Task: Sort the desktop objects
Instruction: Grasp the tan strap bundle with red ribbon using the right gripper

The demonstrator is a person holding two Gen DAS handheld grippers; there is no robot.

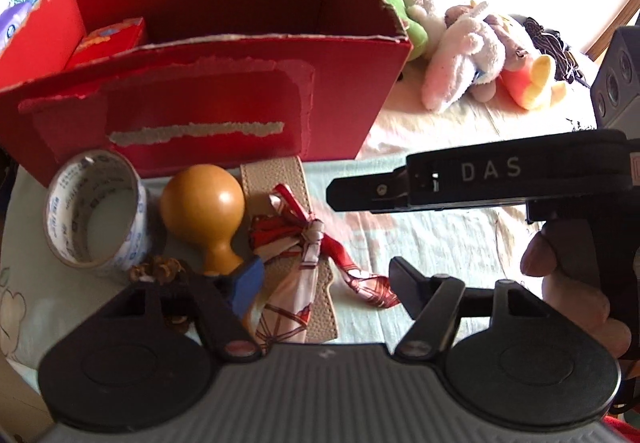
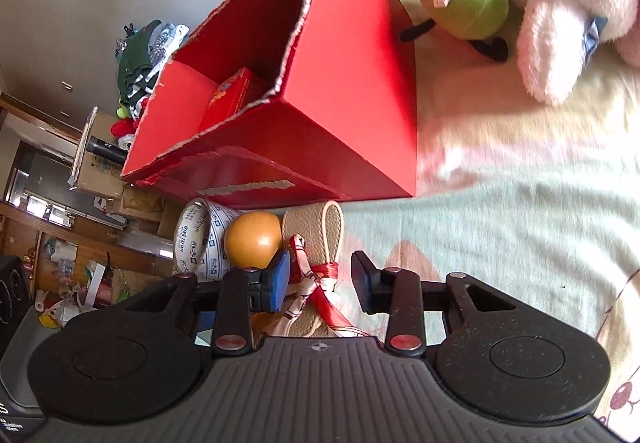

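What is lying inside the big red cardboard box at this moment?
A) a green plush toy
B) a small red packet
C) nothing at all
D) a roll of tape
B: a small red packet leans in the left corner of the red box, while the roll of tape stands on the cloth in front of the box.

Right gripper [image 2: 320,283] open astride a red-white ribbon [image 2: 320,279] on a beige strap [image 2: 326,227], beside a wooden gourd [image 2: 252,239], tape roll [image 2: 200,239], before a red cardboard box [image 2: 352,91]
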